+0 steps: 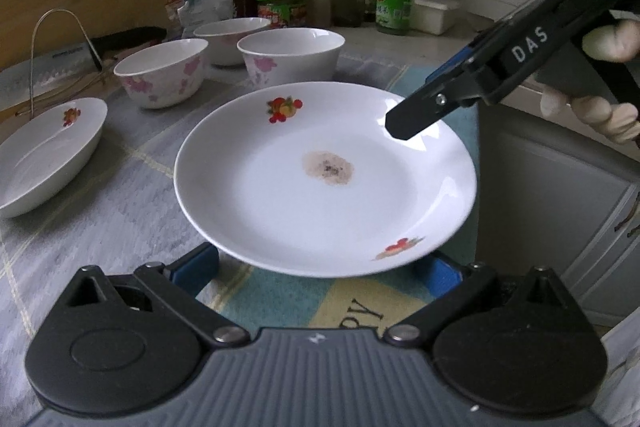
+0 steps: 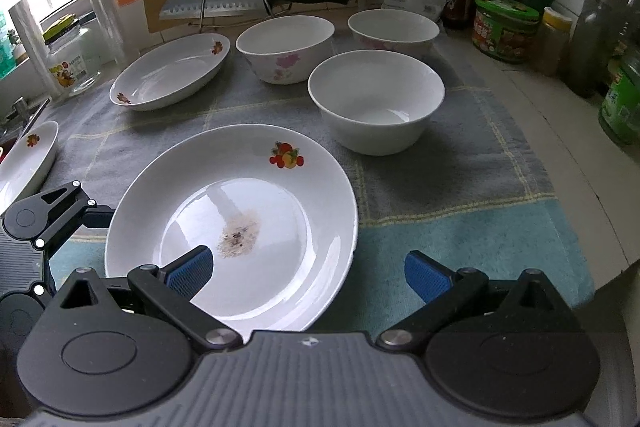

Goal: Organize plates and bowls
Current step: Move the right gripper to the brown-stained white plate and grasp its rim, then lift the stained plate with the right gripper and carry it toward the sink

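Both grippers sit close to the round plate [image 2: 240,211], which has a brown stain in its middle and rests near the front edge of the cloth [image 2: 460,235] on the counter. Left gripper [image 1: 320,267] has its blue fingers spread wide, with the plate's near rim over them. Right gripper [image 2: 308,271] is spread wide too, one finger over the plate. An oval dish [image 2: 172,75] lies near the cloth's back left corner. Three bowls [image 2: 376,103] stand along the back, and jars [image 2: 504,27] stand at the far right.
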